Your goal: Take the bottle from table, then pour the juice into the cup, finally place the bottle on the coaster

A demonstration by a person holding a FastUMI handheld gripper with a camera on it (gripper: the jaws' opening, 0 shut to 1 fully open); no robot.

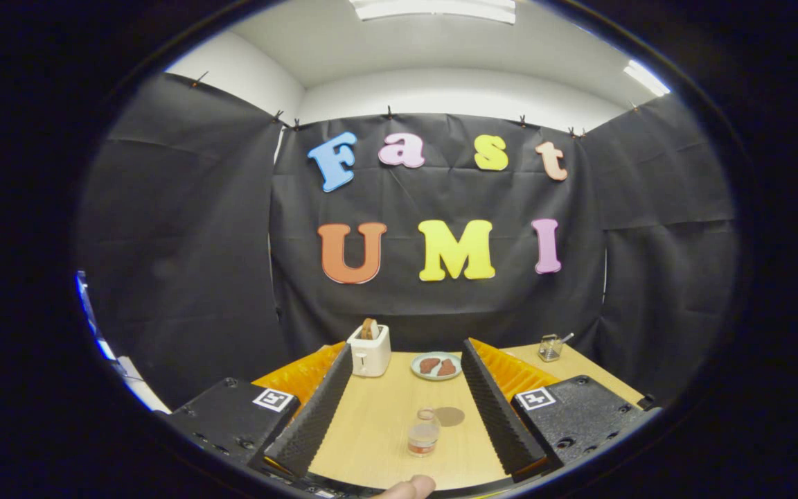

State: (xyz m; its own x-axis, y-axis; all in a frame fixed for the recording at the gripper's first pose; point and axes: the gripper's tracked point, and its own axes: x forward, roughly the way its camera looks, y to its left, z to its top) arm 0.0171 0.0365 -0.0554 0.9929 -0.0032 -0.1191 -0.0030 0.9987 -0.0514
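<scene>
A small clear bottle (423,433) with reddish juice in its lower part stands upright on the wooden table (378,423). It is between my two fingers, nearer their base, and touches neither. A round brown coaster (449,416) lies flat just behind the bottle to its right. My gripper (406,348) is open wide, with the left finger (316,409) and the right finger (496,402) flanking the bottle. A small shiny cup (550,347) with a thin stick in it stands at the far right of the table, beyond the right finger.
A white toaster (370,351) with a slice of bread in it stands just ahead of the left fingertip. A plate (436,365) with two brown pieces of food lies beside it. A person's fingertip (409,488) shows below the bottle. Black cloth walls close in the table.
</scene>
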